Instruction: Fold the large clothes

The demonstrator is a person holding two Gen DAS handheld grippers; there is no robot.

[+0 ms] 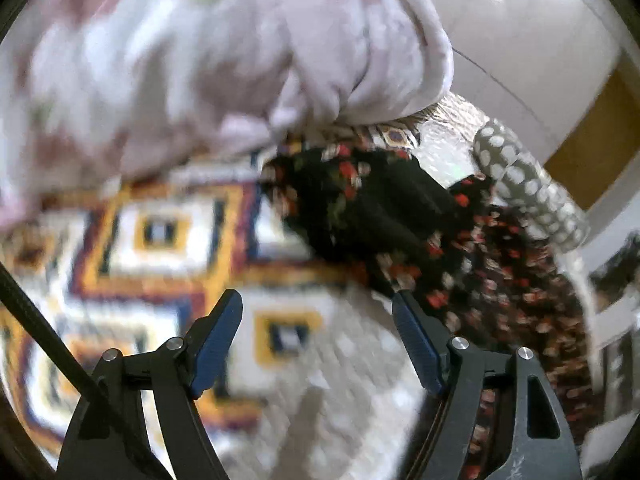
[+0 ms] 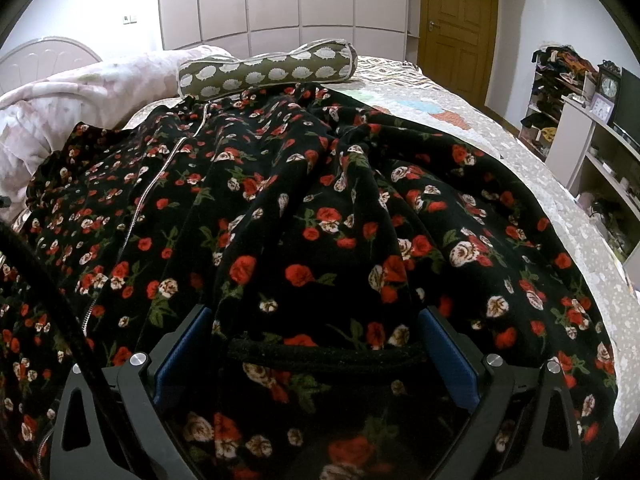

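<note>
- The left jaws (image 1: pixel 318 312) stand wide with nothing between them; only the blurred bed cover shows in the gap.
- The right jaws (image 2: pixel 316 332) are also wide apart. A thick fold of the dress (image 2: pixel 304 208) lies between the blue pads (image 2: pixel 452 360), but I cannot tell if the pads press on it.
- The bed (image 2: pixel 520 176) carries everything, under a pale speckled cover.
- The black dress with red and white flowers is spread across the bed, full of wrinkles, its zipper (image 2: pixel 156 184) running down the left part.
- A pink blanket (image 2: pixel 80 92) is bunched at the head of the bed, beside the dress.
- An olive bolster (image 2: pixel 268 70) with white spots lies just behind the top of the dress.
</note>
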